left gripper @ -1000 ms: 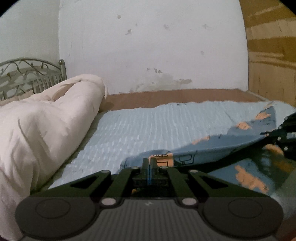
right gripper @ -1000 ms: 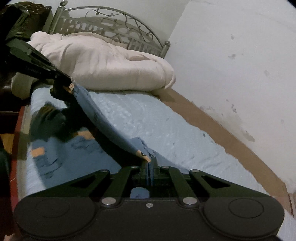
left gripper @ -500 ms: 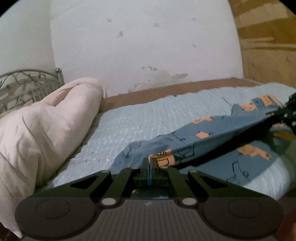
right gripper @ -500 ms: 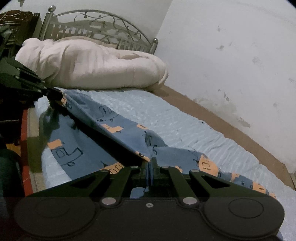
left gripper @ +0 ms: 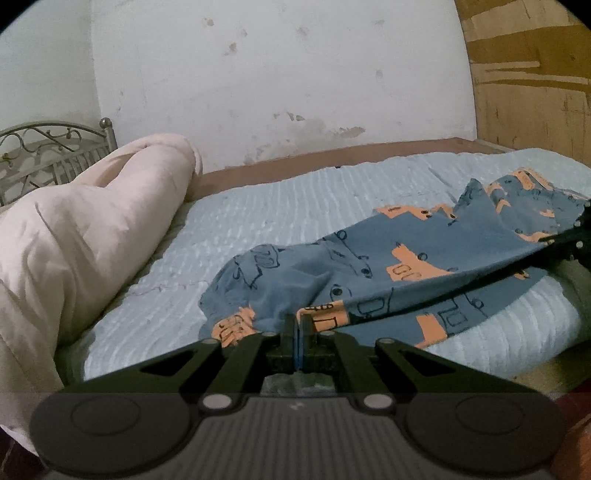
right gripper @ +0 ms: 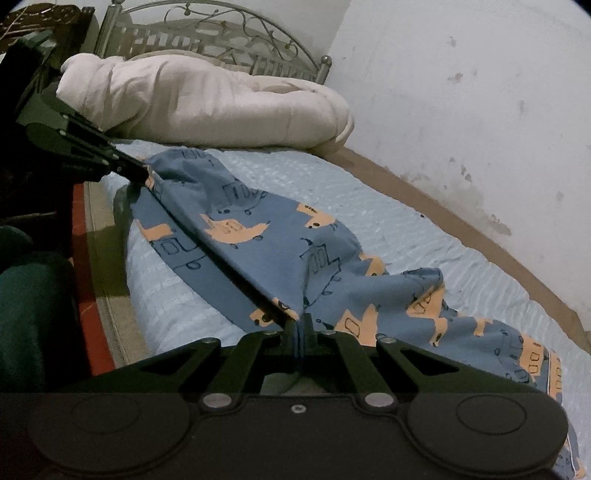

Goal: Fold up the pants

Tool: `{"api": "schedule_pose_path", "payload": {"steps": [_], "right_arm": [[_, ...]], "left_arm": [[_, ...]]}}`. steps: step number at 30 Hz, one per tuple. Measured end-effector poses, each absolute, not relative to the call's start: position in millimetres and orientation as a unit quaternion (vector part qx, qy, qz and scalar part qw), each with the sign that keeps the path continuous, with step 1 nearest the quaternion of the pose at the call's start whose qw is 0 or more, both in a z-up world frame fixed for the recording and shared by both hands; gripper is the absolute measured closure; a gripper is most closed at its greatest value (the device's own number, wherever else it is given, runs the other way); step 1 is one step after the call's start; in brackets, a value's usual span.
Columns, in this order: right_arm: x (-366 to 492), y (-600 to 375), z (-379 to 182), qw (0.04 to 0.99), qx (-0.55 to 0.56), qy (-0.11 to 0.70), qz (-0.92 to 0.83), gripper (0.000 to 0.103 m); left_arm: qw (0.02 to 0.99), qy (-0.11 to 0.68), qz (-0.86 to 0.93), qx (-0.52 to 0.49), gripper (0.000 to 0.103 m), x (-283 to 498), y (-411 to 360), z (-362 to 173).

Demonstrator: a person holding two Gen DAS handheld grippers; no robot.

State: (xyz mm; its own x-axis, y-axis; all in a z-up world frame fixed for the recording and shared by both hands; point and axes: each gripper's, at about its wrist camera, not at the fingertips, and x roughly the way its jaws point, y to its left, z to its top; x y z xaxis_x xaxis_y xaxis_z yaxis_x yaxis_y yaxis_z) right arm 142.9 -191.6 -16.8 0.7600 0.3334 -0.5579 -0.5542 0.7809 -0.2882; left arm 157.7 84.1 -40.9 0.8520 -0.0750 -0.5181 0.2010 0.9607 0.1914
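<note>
Right now both the left gripper (left gripper: 297,325) and the right gripper (right gripper: 300,326) have their jaws pinching one edge of the pants (left gripper: 369,269), stretched above the bed (left gripper: 277,218). Uneven lowering could leave the fold skewed or wrinkled; thin fabric might slip free.

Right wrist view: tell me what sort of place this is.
Most likely a bedroom: a bed with a scrolled metal headboard, a bundled cream duvet and a pale blue quilted bedspread against a scuffed white wall.
</note>
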Motion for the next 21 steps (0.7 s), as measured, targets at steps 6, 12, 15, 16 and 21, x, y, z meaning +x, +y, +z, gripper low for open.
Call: {"api": "schedule_pose_path", "payload": {"steps": [6,12,15,16,21], "right_arm": [[143.6,-193.3,-24.5,0.904,-0.226,0.263,0.25,0.103],[148.3,-192.4,-31.2,0.91,-0.208,0.27,0.238,0.095],[147.1,-199.2,-31.3,0.916,-0.191,0.268,0.228,0.072],[147.1,-203.7,-30.2,0.92,-0.179,0.268,0.224,0.065],[144.8,-237.4,-23.1,0.937,-0.1,0.268,0.198,0.009]], "left_arm": [[0.949,0.282,-0.067,0.123,0.103,161.6,78.6,-50.1],[0.948,0.297,-0.067,0.095,0.067,157.3,74.4,-45.3],[0.951,0.292,-0.071,0.069,0.037,149.3,67.2,-39.2],[0.953,0.287,-0.073,0.064,0.028,146.8,62.7,-37.0],[0.962,0.25,-0.103,0.049,0.001,143.9,30.9,-30.2]]}}
